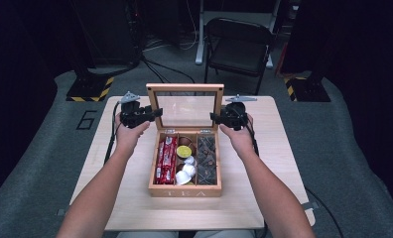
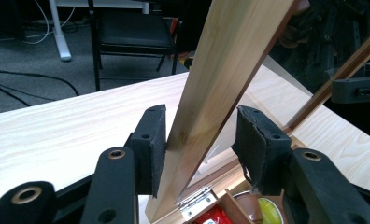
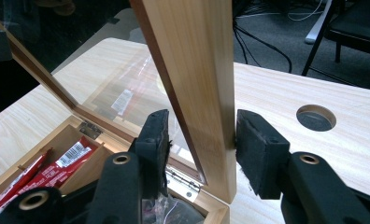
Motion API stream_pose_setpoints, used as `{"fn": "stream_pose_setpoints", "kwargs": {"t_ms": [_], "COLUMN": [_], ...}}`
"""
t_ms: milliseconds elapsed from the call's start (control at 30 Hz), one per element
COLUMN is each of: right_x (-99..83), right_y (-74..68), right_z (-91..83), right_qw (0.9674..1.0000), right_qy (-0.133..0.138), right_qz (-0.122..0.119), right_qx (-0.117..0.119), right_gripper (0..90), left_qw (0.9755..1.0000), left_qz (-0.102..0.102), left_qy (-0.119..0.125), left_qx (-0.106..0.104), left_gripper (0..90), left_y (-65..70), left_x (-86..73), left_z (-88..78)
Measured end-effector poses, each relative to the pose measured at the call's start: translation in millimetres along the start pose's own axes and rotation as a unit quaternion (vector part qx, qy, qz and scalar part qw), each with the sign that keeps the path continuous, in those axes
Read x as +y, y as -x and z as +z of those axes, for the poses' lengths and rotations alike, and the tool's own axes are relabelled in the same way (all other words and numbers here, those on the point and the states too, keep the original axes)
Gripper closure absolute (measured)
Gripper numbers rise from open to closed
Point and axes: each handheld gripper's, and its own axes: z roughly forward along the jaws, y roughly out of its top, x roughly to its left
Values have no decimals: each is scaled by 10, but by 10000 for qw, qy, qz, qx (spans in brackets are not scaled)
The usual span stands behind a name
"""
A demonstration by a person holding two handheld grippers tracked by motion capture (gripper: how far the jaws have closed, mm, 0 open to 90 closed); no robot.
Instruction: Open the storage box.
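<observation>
A wooden tea box (image 1: 184, 191) sits mid-table with its glass lid (image 1: 185, 88) standing upright. Inside lie red packets (image 1: 166, 158), round capsules (image 1: 185, 163) and dark sachets (image 1: 207, 158). My left gripper (image 1: 157, 113) is at the lid's left edge. In the left gripper view the lid's wooden side rail (image 2: 230, 56) passes between the jaws of the left gripper (image 2: 199, 116): one pad touches it and the other stands clear. My right gripper (image 1: 213, 117) straddles the right side rail (image 3: 197, 56); the right gripper (image 3: 202, 119) has a gap at its inner pad.
The light wooden table (image 1: 264, 198) has a round hole (image 3: 316, 116) to the right of the box. A black folding chair (image 1: 239, 44) stands behind the table. Striped stand bases (image 1: 93, 89) and cables lie on the grey floor.
</observation>
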Motion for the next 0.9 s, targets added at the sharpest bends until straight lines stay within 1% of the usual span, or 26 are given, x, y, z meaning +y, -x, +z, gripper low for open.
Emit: {"fn": "stream_pose_setpoints", "kwargs": {"t_ms": [67,100,167,200,300,367,400,433,500,567,633,667,700,733,767,800,833,900], "right_x": [0,0,-1,-2,-4,-11,-14,-14,-11,-7,-9,-21,-28,-38,-46,-56,-64,-71], "right_y": [-2,2,-1,-1,-2,-2,2,14,19,24,30,40,40,46,53,59,56,64], "right_z": [4,5,8,10,18,20,19,23,28,34,41,66,70,78,86,95,97,106], "right_qw": [10000,10000,9999,9999,9998,9998,9999,9999,10000,9999,10000,9999,9999,9998,9998,9998,9998,9998], "right_qy": [7,3,-7,-15,-8,0,-6,-1,-11,-43,-47,-120,-151,-166,-163,-171,-182,-186], "right_qz": [-14,-80,-125,-143,-170,-130,-112,-115,29,98,68,31,59,69,67,75,107,82], "right_qx": [-17,-28,-51,-66,-118,-115,-113,-95,-63,-43,-39,-12,-6,9,17,24,13,24], "right_gripper": [555,558,564,567,575,575,574,573,568,565,565,554,554,554,554,554,554,557], "left_qw": [10000,10000,10000,9999,9999,9999,10000,10000,9999,9999,9999,9998,9998,9997,9996,9996,9997,9998], "left_qz": [35,42,34,104,112,79,20,44,20,95,94,86,90,136,203,203,165,62], "left_qy": [-12,-21,-24,-37,-31,-13,-12,-23,-72,-109,-105,-152,-167,-211,-183,-183,-164,-188], "left_qx": [35,33,60,87,106,79,54,53,72,79,58,18,43,53,88,88,70,28], "left_gripper": [550,553,555,557,562,562,560,555,546,534,525,490,491,490,491,492,494,499], "left_y": [3,2,6,0,1,-5,-6,-17,-6,-8,-11,-11,-4,-4,-9,-9,-18,-21], "left_x": [-3,-4,-3,0,-3,-7,-9,-10,-22,-29,-37,-51,-59,-62,-65,-65,-69,-74], "left_z": [6,9,14,16,23,27,29,36,56,75,93,114,129,136,147,147,149,146]}}
